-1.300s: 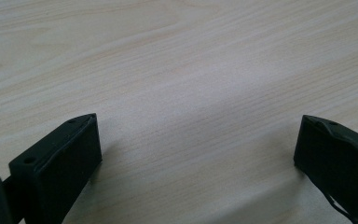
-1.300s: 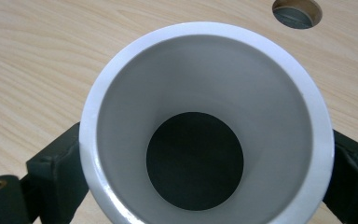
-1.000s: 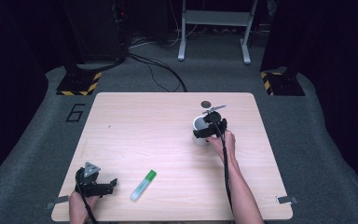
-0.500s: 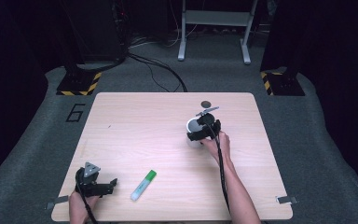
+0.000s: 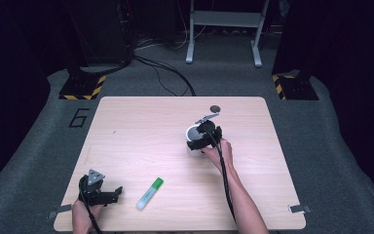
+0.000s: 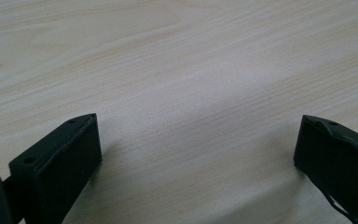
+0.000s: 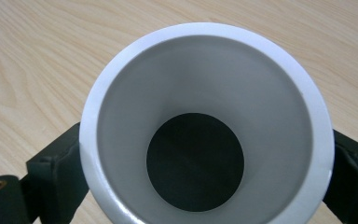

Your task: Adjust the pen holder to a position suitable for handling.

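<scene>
A white cup (image 5: 193,131) with a dark bottom sits between the jaws of my right gripper (image 5: 198,140), right of the table's middle. In the right gripper view, the cup (image 7: 205,70) faces the camera with its mouth, and my right gripper (image 7: 205,172) is shut on its sides. At the table's near left corner, my left gripper (image 5: 113,192) lies low over the wood, pointing right. My left gripper (image 6: 198,149) is open with bare wood between its jaws. A white tube with a green cap (image 5: 150,193) lies just right of it.
The light wooden table (image 5: 141,126) carries a small dark round thing (image 5: 215,108) near its far edge, behind the cup. Past the table, cables, a grey metal stand (image 5: 224,29) and striped-base feet (image 5: 83,87) stand on the grey floor.
My right gripper has carried the cup left and a little toward the person. The left gripper and the tube have stayed put.
</scene>
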